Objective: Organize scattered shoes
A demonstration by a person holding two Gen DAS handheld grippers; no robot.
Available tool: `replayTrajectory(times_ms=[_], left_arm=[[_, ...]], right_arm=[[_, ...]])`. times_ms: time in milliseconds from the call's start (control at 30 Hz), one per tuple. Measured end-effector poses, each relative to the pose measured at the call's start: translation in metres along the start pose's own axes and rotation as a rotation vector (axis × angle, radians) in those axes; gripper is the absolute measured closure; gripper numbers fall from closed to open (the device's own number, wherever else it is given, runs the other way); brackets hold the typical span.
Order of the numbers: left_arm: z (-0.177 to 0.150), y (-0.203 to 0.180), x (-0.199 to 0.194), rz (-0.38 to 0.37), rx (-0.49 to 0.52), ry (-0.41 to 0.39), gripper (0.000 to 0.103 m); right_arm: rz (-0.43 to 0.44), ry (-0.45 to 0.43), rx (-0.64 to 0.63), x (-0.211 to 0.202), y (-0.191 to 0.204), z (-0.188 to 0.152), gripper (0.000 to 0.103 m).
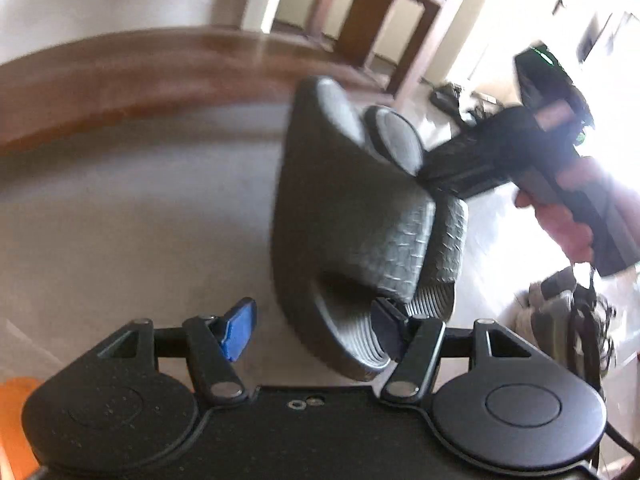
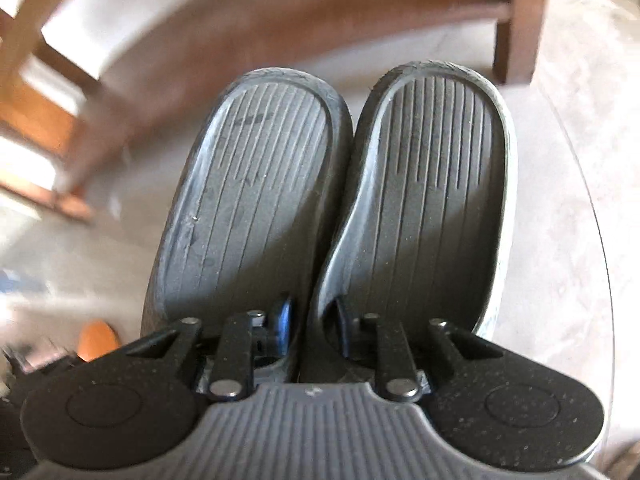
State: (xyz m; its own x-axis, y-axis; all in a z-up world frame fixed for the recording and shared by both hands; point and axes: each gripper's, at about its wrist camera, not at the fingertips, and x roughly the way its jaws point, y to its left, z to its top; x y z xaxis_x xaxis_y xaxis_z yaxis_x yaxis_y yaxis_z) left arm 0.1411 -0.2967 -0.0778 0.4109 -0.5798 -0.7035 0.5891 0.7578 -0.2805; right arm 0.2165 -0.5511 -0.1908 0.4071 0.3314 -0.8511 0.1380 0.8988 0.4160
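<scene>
Pale floor fills both views. Low in the right wrist view, the right gripper [image 2: 310, 330] pinches two black slides [image 2: 256, 184] side by side, carried as a pair. Left gripper [image 1: 316, 326] gapes, gripping nothing. Wooden furniture [image 2: 280, 12] sits beyond.

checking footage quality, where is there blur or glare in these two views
Left wrist view: window glare washes out the right side, and the wooden furniture is motion-smeared. Right wrist view: no glare; the two grey slippers stay fairly sharp while the wooden frame behind is streaked.
</scene>
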Motion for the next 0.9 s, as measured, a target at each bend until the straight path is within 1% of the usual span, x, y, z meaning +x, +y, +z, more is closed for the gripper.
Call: replayTrajectory(times_ms=[133,200,233,367,400,467,500,600,667,767,800,833,900], left_arm=[[0.01,0.001,-0.017,-0.005,0.014,-0.062,0.04],[0.015,-0.005,-0.024,-0.027,0.026,-0.09,0.04],[0.016,-0.008,-0.029,-0.042,0.039,-0.111,0.04],[0.028,-0.016,-0.059,-0.142,0.09,-0.2,0.04],[0.033,-0.018,-0.066,-0.164,0.103,-0.231,0.04],[0.038,-0.02,-0.081,-0.215,0.111,-0.278,0.04],[0.041,-0.022,-0.088,-0.228,0.116,-0.304,0.04],[0.048,-0.029,-0.109,-0.236,0.139,-0.367,0.04],[0.051,-0.032,-0.117,-0.229,0.148,-0.395,0.04],[0.052,-0.035,-0.124,-0.224,0.138,-0.407,0.039],[0.051,-0.035,-0.124,-0.226,0.129,-0.401,0.039],[0.051,-0.036,-0.124,-0.227,0.123,-0.395,0.039],[0.052,-0.039,-0.123,-0.23,0.12,-0.386,0.039]], right_arm=[[0.032,-0.148,0.017,-0.039,0.002,-0.005,0.078],[0.029,-0.18,-0.002,-0.051,0.006,-0.005,0.078],[0.025,-0.213,-0.025,-0.065,0.011,-0.004,0.078],[0.018,-0.288,-0.064,-0.081,0.029,0.001,0.079],[0.004,-0.332,-0.086,-0.098,0.034,0.001,0.079],[-0.016,-0.383,-0.102,-0.137,0.028,-0.004,0.079],[-0.025,-0.418,-0.101,-0.151,0.028,-0.002,0.079],[-0.024,-0.49,-0.1,-0.163,0.023,0.012,0.079],[-0.025,-0.52,-0.112,-0.235,0.011,-0.015,0.079],[-0.032,-0.553,-0.141,-0.267,0.015,-0.012,0.079],[-0.032,-0.553,-0.145,-0.293,0.007,-0.018,0.079],[-0.034,-0.548,-0.158,-0.3,0.011,-0.015,0.079],[-0.045,-0.52,-0.174,-0.298,0.017,0.001,0.079]])
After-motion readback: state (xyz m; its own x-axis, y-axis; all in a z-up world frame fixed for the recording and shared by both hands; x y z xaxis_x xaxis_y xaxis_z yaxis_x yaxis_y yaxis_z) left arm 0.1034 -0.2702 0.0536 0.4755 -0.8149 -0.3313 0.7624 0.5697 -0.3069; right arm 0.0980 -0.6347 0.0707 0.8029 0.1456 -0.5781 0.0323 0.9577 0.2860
